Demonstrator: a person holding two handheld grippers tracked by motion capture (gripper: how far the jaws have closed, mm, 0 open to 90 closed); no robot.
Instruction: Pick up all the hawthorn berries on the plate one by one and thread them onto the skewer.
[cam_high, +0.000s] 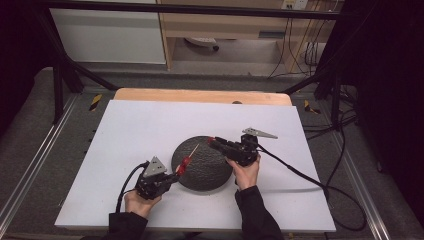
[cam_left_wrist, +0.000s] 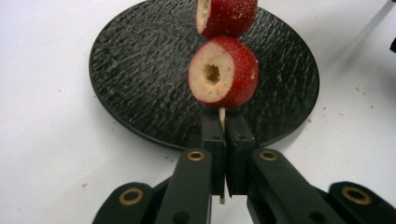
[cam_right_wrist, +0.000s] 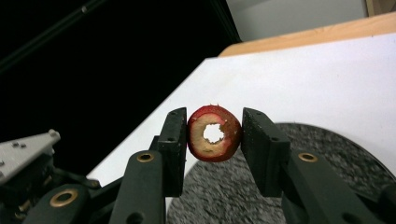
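Note:
A black round plate (cam_high: 207, 172) lies mid-board. My left gripper (cam_high: 174, 176) at the plate's near-left edge is shut on a thin wooden skewer (cam_left_wrist: 222, 115) that points up and away over the plate. Two cored red fruits are threaded on it, the lower one (cam_left_wrist: 233, 70) and the upper one (cam_left_wrist: 229, 16), small and red in the high view (cam_high: 184, 165). My right gripper (cam_high: 210, 141) hovers over the plate's far side, shut on a third cored red fruit (cam_right_wrist: 201, 145) whose hole faces the camera. The plate (cam_right_wrist: 336, 154) sits below those jaws.
A white board (cam_high: 150, 125) covers the wooden table (cam_high: 200, 95). Black cables (cam_high: 300, 175) trail from the grippers across the board's right and left. The left gripper's grey plate (cam_right_wrist: 23, 147) sits low left in the right gripper view. A metal frame (cam_high: 65, 70) surrounds the table.

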